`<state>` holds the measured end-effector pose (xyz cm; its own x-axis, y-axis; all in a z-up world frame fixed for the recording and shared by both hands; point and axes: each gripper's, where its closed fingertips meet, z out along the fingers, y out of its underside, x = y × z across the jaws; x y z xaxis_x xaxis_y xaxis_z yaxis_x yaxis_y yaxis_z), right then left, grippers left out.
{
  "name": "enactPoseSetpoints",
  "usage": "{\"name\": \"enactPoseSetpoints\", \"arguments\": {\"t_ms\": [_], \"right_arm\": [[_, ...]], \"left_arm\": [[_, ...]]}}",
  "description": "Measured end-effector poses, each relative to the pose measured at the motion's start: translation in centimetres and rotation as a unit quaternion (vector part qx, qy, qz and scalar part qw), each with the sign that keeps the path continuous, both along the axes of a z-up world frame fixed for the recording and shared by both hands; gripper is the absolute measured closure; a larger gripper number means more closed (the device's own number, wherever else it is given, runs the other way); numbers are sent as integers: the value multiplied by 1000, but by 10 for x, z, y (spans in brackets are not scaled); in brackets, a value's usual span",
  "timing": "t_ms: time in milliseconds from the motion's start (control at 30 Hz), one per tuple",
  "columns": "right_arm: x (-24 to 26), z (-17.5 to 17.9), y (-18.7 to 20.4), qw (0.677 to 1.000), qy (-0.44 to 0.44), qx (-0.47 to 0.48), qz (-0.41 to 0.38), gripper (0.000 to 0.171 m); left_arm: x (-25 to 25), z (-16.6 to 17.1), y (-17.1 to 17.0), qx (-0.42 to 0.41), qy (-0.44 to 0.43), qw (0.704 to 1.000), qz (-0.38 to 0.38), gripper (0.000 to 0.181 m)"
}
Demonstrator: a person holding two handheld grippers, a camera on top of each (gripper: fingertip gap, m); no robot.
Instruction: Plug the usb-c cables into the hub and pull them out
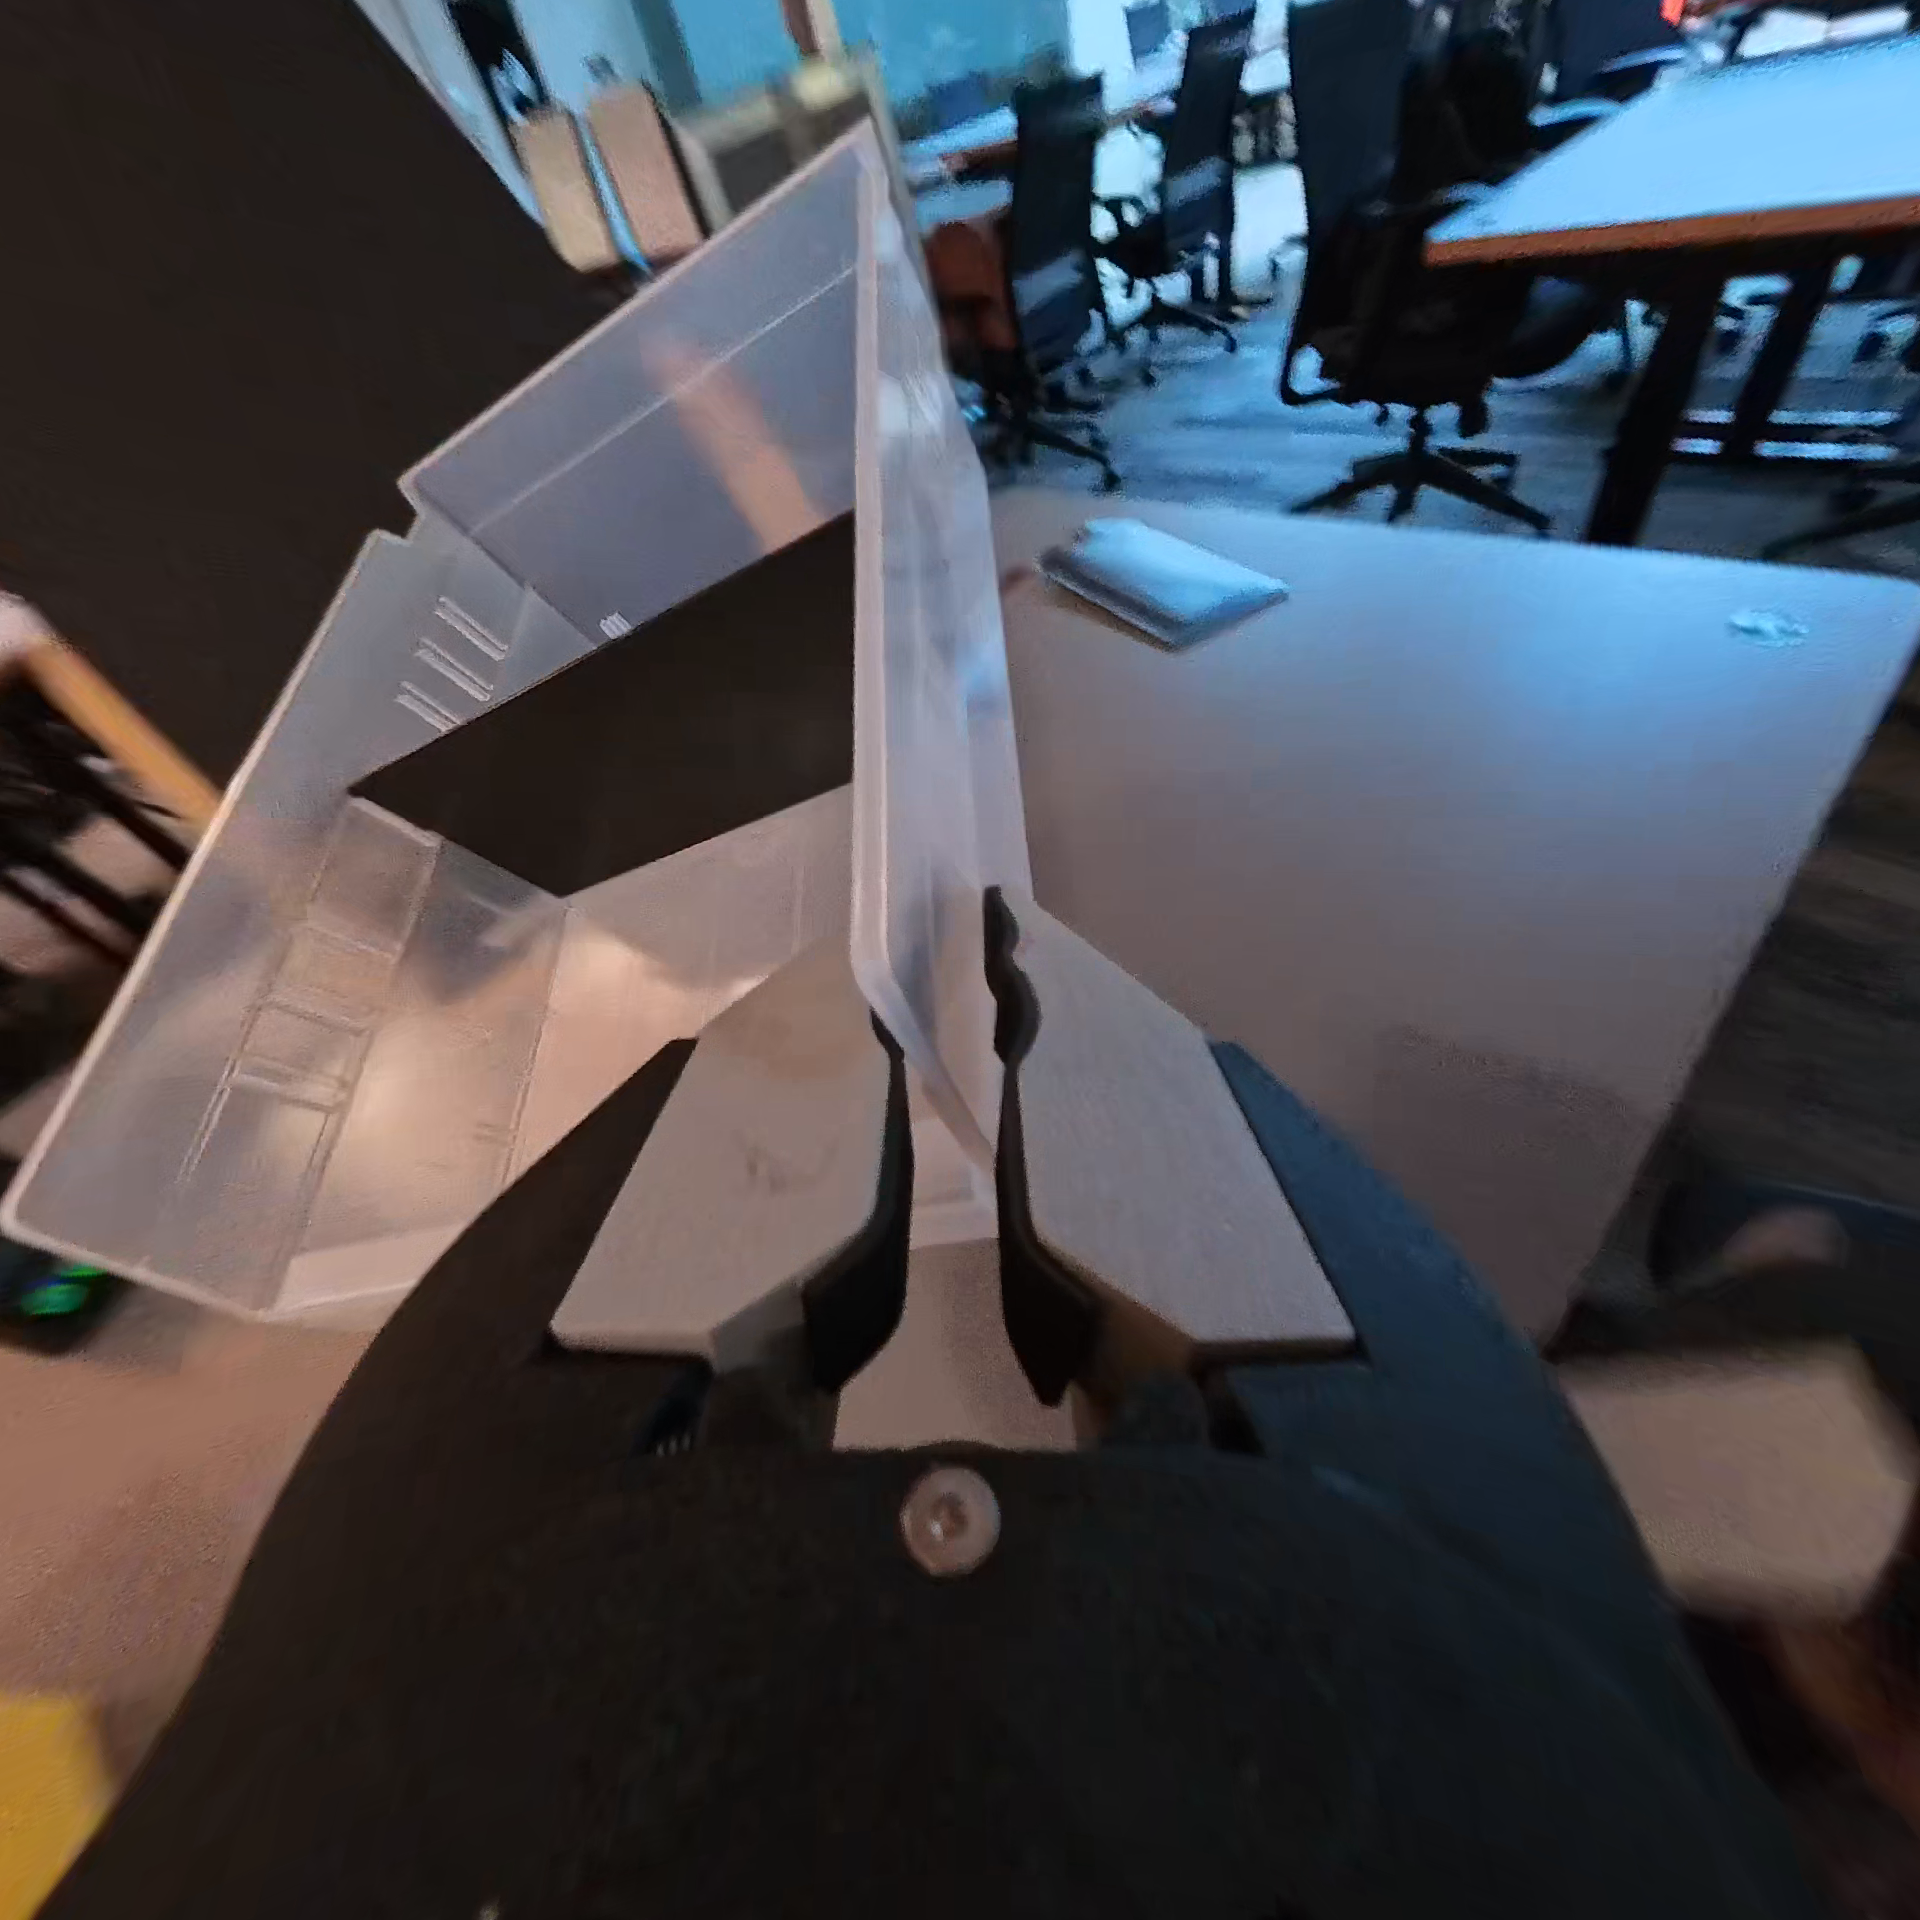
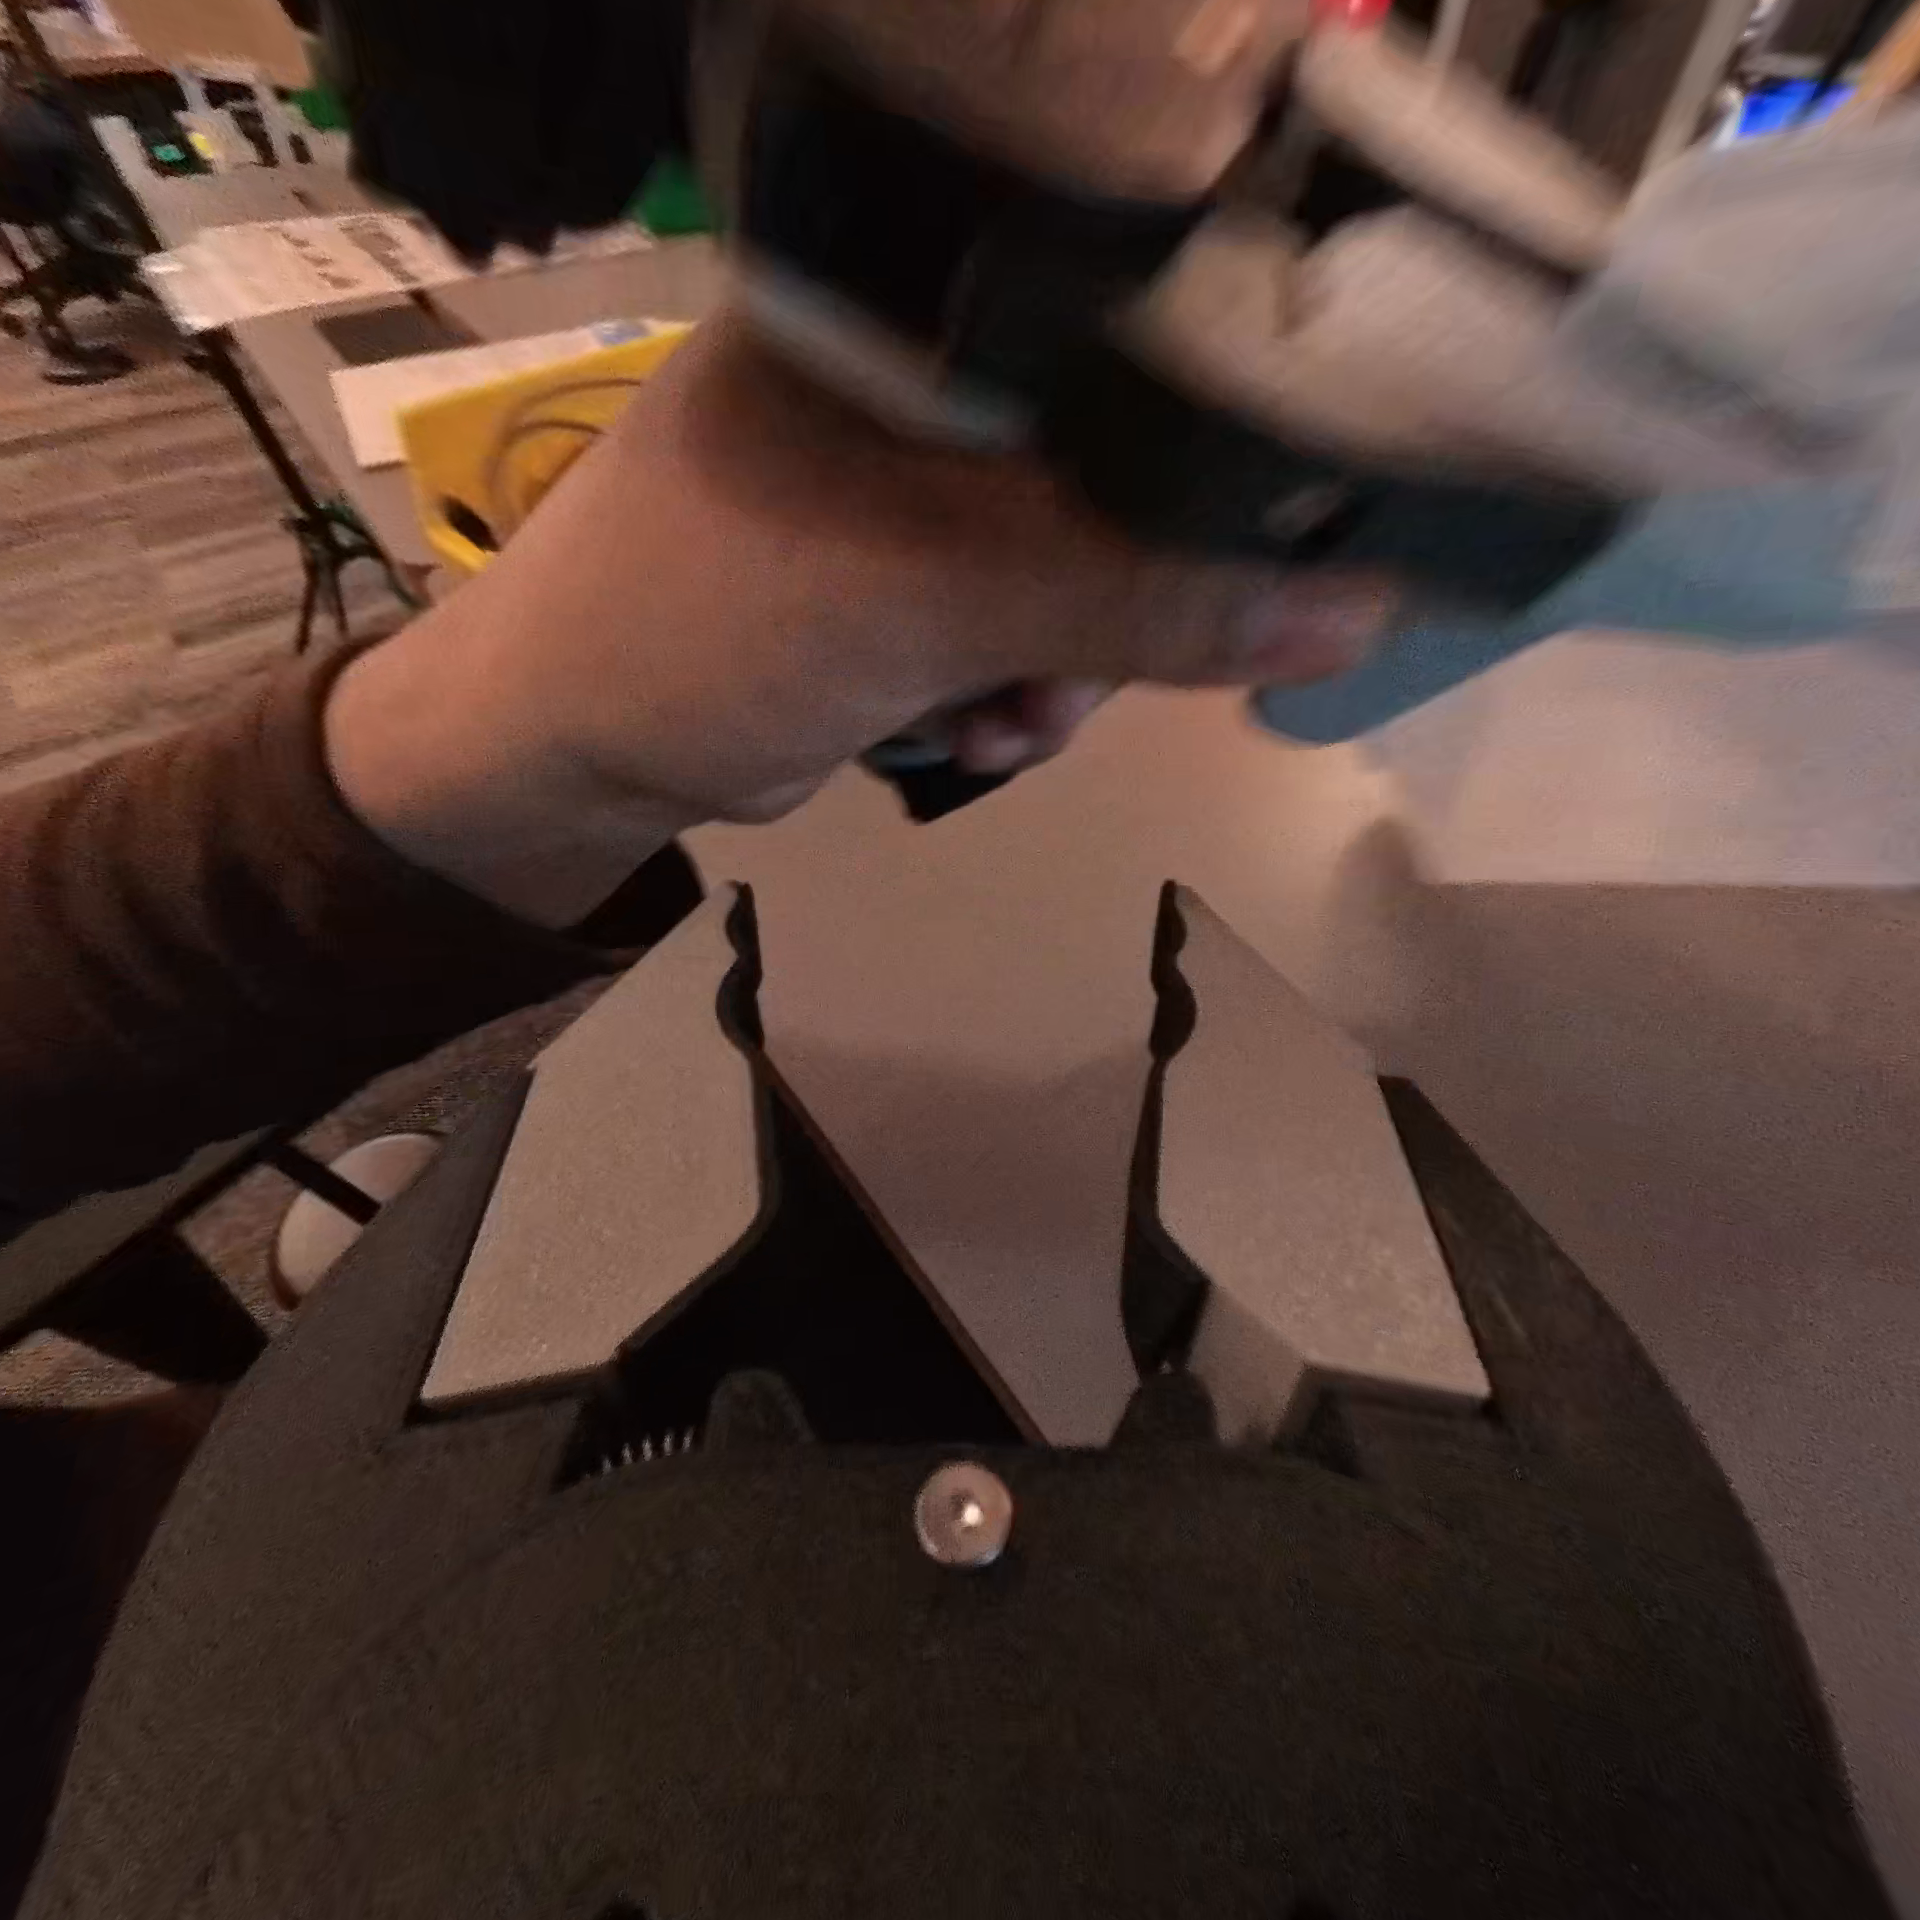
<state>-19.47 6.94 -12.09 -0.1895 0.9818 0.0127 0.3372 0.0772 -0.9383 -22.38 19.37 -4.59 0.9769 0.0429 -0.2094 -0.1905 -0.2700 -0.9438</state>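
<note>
My left gripper (image 1: pixel 940 997) is shut on the wall of a clear plastic box (image 1: pixel 582 810), which it holds tilted above the pale table (image 1: pixel 1455 790). A flat grey device (image 1: pixel 1164 582), perhaps the hub, lies on the table beyond the box. No cables show. My right gripper (image 2: pixel 954 935) is open and empty above the table (image 2: pixel 1039 883). In the right wrist view, a person's arm in a brown sleeve (image 2: pixel 582 665) reaches across, and its hand holds the other black gripper (image 2: pixel 1091 343), which is blurred.
Black office chairs (image 1: pixel 1382 260) and a wood-edged desk (image 1: pixel 1683 187) stand behind the table. In the right wrist view a yellow box (image 2: pixel 520 447) and white papers (image 2: pixel 301 260) lie at the far left. A dark wall (image 1: pixel 208 312) is at the left.
</note>
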Motion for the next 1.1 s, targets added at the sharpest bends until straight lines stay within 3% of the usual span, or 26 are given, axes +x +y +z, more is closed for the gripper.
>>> {"name": "enactPoseSetpoints", "arguments": {"t_ms": [33,133,167,300,400,500,667,867,967,1067,1100], "right_arm": [[16,1,23,1000,1,0,-14,95],[55,4,85,998,7,-14,-53,91],[67,4,102,998,7,-16,-63,81],[93,3,157,992,18,-32,-117,85],[101,-7,178,990,11,-34,-137,84],[98,-21,182,990,-4,-26,-137,84],[84,-34,173,990,-21,52,-131,84],[54,-39,143,985,-36,123,-114,83],[36,-40,146,970,-35,178,-164,84],[22,-53,153,951,-47,241,-186,83],[20,-56,156,944,-46,261,-195,90]], "left_arm": [[9,-22,8,-14,-14,1000,-9,174],[43,-82,28,-40,-47,997,-37,172],[55,-98,34,-42,-45,997,-41,171],[110,-144,55,-58,53,996,-43,173],[139,-149,60,-30,51,997,-55,177],[135,-137,48,-14,76,996,-42,152],[96,-129,-20,-63,17,997,-36,122],[-45,-97,-141,-38,14,984,173,120],[-117,-87,-216,-32,52,949,310,115],[-156,-95,-269,-31,32,925,377,108],[-165,-100,-279,-34,31,920,389,108]]}}
